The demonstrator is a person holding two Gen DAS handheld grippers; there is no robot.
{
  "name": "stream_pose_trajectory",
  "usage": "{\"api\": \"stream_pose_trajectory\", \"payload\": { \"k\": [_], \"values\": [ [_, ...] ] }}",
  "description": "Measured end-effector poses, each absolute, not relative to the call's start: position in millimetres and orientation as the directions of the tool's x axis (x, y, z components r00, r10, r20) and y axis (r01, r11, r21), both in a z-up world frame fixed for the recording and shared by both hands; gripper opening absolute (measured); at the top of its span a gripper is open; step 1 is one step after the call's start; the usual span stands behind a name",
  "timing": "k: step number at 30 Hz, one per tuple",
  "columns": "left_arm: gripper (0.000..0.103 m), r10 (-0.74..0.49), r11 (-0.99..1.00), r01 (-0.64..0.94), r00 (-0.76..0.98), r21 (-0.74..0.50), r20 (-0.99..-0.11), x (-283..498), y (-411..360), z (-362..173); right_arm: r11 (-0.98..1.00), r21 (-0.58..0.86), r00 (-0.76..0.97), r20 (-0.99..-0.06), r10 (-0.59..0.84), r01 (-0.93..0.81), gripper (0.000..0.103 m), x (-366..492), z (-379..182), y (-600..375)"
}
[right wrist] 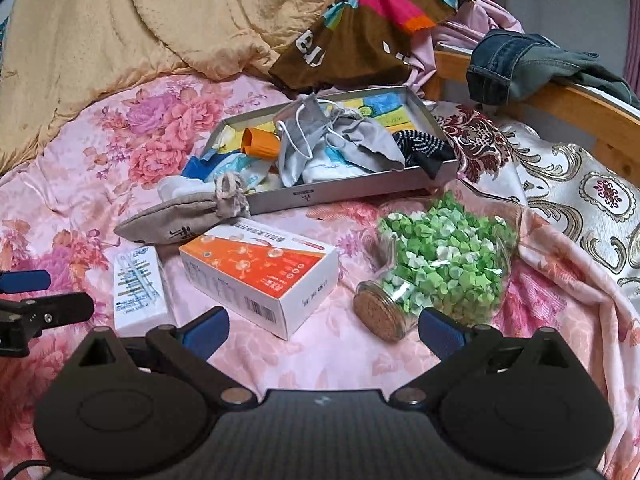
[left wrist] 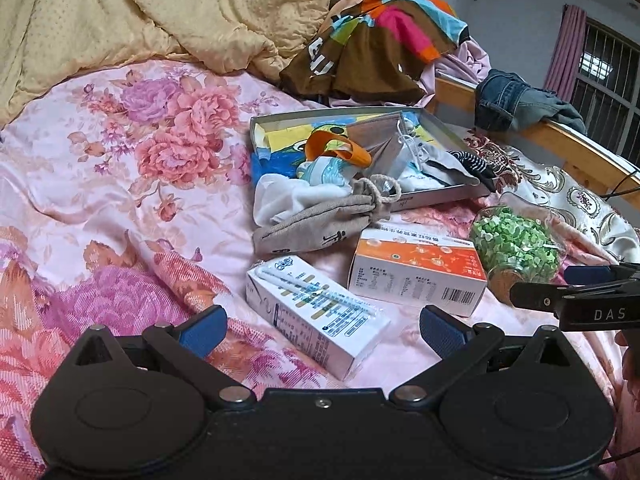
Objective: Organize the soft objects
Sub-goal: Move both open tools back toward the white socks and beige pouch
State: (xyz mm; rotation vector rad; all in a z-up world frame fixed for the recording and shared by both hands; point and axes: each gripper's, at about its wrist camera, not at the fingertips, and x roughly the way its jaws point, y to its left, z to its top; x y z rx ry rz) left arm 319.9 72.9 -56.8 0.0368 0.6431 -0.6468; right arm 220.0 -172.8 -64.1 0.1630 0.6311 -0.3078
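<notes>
A grey metal tray lies on the floral bedspread. It holds a grey cloth, a striped black sock, white fabric and an orange piece. A beige drawstring pouch and a white sock lie against the tray's near left corner. My left gripper is open, low over the bed, just short of a white carton. My right gripper is open too, near an orange-and-white box and holding nothing.
A corked glass jar of green paper stars lies on its side to the right. Behind the tray are a yellow quilt and a colourful garment. Jeans hang over the wooden bed rail.
</notes>
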Motion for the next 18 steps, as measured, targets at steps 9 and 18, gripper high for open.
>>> {"api": "stream_pose_trajectory", "payload": {
  "k": [9, 18],
  "values": [
    [0.102, -0.546, 0.808, 0.563, 0.608, -0.172, -0.576, 323.8, 70.4, -60.1, 0.92, 0.069, 0.752, -0.6, -0.271, 0.387, 0.103, 219.3, -66.9, -186.7],
    [0.102, -0.546, 0.81, 0.56, 0.611, -0.175, -0.574, 329.9, 65.4, -59.2, 0.909, 0.09, 0.764, -0.58, -0.284, 0.407, 0.103, 223.1, -67.5, -197.0]
  ]
}}
